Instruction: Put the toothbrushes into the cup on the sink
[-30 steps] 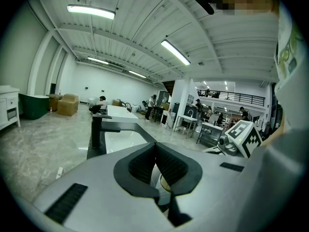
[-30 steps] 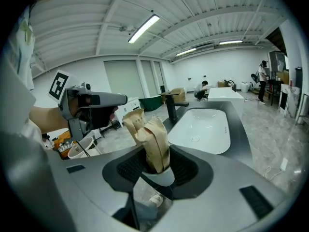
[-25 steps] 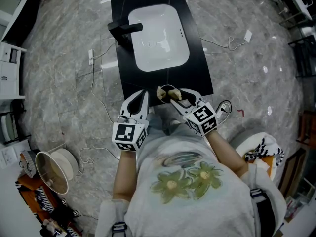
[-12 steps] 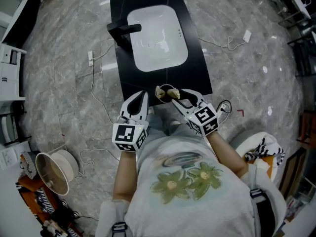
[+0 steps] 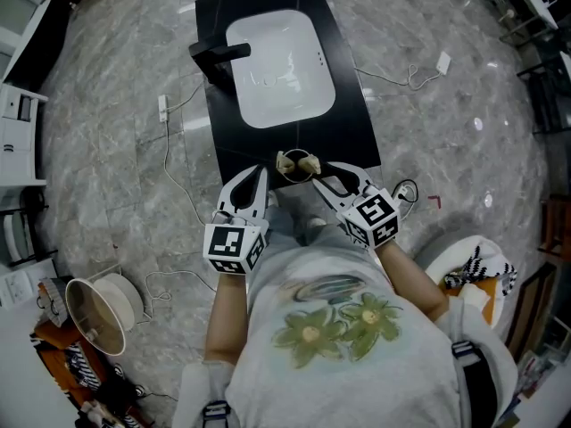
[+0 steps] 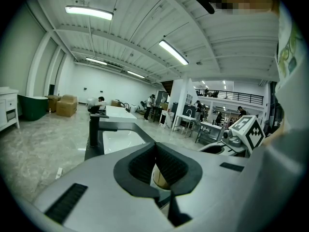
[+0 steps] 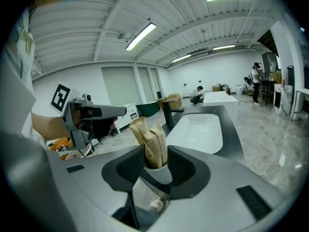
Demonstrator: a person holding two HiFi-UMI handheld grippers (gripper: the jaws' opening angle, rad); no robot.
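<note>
Pulled the right gripper [image 5: 319,173] a little back from the cup [image 7: 158,174] toward the person since a second ago, and left the cup where it stood. Find it on the black sink counter [image 5: 352,132], at the near edge about midway along, close to the drop. Keep the right jaws spread as now, pads flanking the cup without seeming to press. Retreat straight along their own line and slightly upward, so that neither pad catches the rim and tips it over the edge. Hold the left gripper [image 5: 260,171] parked beside, jaws together on nothing. Leave the paper-wrapped toothbrushes [image 7: 150,141] alone. Judged already home in the cup: long axis near upright, tops tipped slightly leftward in the right gripper view, lower ends hidden inside.
</note>
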